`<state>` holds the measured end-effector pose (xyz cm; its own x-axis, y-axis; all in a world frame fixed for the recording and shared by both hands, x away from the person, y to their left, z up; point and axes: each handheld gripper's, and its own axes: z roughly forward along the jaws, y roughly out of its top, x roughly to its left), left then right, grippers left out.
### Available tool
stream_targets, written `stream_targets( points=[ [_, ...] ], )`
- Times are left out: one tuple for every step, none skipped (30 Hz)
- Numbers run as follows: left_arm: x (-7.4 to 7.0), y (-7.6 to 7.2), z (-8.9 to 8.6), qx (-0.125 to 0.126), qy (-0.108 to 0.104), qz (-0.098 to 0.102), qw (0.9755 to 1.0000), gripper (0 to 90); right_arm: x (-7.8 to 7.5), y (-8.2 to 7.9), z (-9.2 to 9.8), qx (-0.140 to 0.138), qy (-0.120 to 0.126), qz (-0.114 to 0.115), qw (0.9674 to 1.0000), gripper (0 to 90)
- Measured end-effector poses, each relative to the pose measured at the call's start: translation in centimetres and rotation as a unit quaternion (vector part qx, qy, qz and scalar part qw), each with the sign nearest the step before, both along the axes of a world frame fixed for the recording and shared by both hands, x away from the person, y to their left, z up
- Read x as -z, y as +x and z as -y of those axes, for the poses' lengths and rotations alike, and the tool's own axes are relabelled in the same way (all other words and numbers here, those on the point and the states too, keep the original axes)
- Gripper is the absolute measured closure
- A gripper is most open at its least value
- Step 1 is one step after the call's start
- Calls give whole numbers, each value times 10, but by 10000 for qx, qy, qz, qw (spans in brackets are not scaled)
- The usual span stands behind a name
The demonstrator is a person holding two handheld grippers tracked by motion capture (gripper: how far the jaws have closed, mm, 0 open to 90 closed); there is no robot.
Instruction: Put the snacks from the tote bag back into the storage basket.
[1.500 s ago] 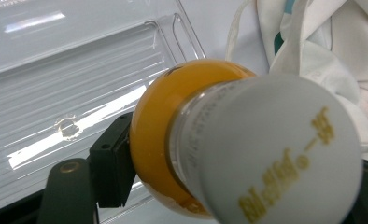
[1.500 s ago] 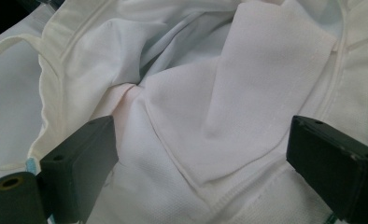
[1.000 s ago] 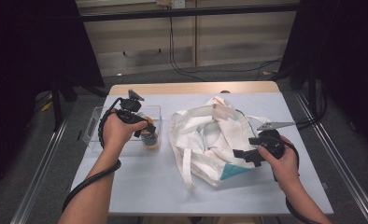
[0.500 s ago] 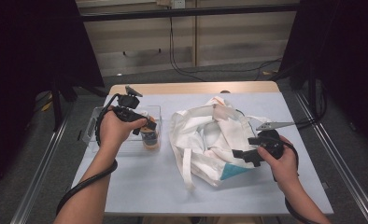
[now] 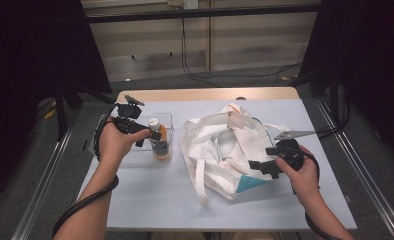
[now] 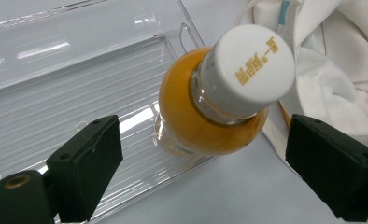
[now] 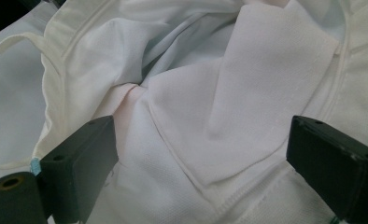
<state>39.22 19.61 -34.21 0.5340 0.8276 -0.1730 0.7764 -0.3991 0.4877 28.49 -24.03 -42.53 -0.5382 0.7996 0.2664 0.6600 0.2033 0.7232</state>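
While my left fingers (image 6: 91, 158) stand spread, having just been opening, the bottle (image 6: 215, 112) sits free between and just ahead of them, touched by neither pad. It stands upright at the near corner of the clear tray (image 5: 135, 150), its long axis vertical and its white cap (image 6: 250, 70) tilted toward my camera, orange drink showing below the neck. My left gripper (image 5: 150, 135) is by far the nearer to it; I judge that any fresh grasp would mean closing across the neck from here. My right fingers (image 7: 86, 158) are spread too, pinching nothing, hovering just over the folds of the white bag (image 5: 225, 150), which lies slumped beside the tray with its mouth open. My right gripper (image 5: 262, 167) sits at the bag's near right edge. Both things rest on a pale blue worktop (image 5: 160, 200), with grey floor and dark curtains around it.
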Motion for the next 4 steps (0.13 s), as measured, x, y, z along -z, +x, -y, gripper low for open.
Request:
stream_targets(
  points=[
    [0, -2, -2, -11, -33, 17, 10000, 108, 0, 0, 0, 17, -25, 5, 10000, 83],
    [1, -3, -4, -10, -52, 9, 10000, 108, 0, 0, 0, 19, -14, 4, 10000, 83],
    [1, -4, -5, -51, -66, 9, 10000, 108, 0, 0, 0, 30, -18, 11, 10000, 83],
    [1, -4, -5, -51, -66, 9, 10000, 108, 0, 0, 0, 30, -18, 11, 10000, 83]
  ],
)
